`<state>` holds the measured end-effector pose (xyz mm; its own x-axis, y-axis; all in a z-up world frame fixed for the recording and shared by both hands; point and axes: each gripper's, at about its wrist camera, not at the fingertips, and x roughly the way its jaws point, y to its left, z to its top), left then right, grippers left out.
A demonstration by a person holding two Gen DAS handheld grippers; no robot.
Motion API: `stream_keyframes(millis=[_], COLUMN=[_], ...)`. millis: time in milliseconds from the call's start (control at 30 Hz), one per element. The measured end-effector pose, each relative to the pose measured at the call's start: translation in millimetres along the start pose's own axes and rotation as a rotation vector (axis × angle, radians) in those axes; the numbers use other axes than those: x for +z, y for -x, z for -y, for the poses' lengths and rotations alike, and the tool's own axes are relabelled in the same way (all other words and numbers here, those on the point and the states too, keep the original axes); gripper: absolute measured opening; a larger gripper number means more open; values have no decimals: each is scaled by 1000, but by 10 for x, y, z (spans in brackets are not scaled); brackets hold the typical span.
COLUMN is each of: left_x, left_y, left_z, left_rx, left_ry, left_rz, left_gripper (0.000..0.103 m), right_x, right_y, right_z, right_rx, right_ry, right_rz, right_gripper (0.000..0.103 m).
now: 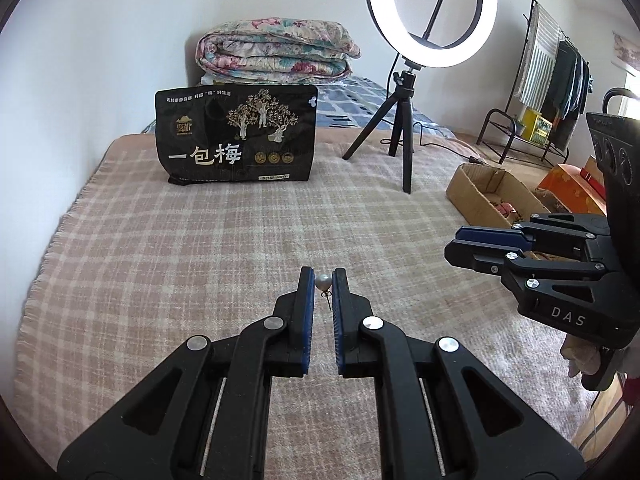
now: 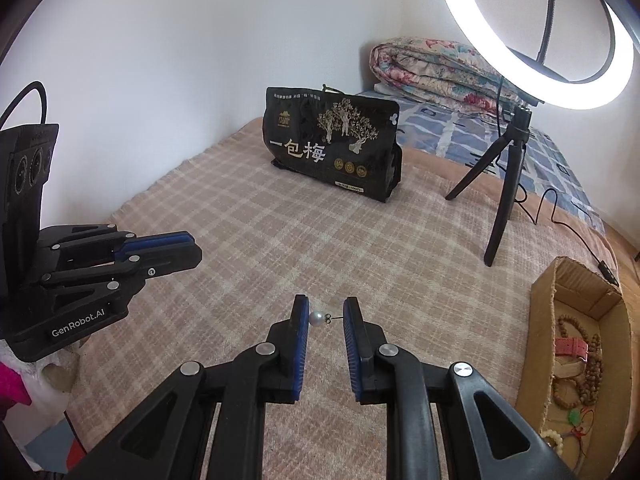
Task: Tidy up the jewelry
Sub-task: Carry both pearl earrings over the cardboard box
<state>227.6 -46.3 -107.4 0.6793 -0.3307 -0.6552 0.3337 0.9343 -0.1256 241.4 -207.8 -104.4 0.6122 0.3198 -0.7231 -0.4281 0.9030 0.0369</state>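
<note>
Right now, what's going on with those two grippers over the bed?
Each gripper pinches a pearl stud earring above the plaid blanket. The left gripper holds one pearl earring; the right gripper holds another by pearl and post. The cardboard box of bracelets sits to the right.

White wall (image 1: 100, 40) behind, plaid-blanketed bed (image 1: 200, 240) below, ring light (image 1: 432, 12) glowing at 1 o'clock, clothes rack (image 1: 560, 72) at 2.
</note>
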Motion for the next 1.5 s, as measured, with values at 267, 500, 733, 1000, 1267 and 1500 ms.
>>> stream_keyframes(millis=[267,500,733,1000,1267,1500], left_x=[52,111,178,259,390,488], left_y=[167,229,195,120,-52,-234], left_z=[255,528,832,1213,1578,1890], left_rx=[-30,-60,-91,-132,-178,-215], left_ry=[-25,-52,-77,-106,-128,-145], left_rz=[23,36,42,44,40,31], left_gripper=[7,7,7,7,7,7], right_x=[-90,-218,-381,-566,-719,-819], right_y=[415,737,999,1257,1429,1486], right_z=[53,215,515,890,1226,1478], right_rx=[-41,-94,-145,-210,-259,-286], right_ry=[-33,-57,-99,-143,-180,-211], right_rz=[34,56,68,73,71,65], right_gripper=[16,16,16,16,16,16])
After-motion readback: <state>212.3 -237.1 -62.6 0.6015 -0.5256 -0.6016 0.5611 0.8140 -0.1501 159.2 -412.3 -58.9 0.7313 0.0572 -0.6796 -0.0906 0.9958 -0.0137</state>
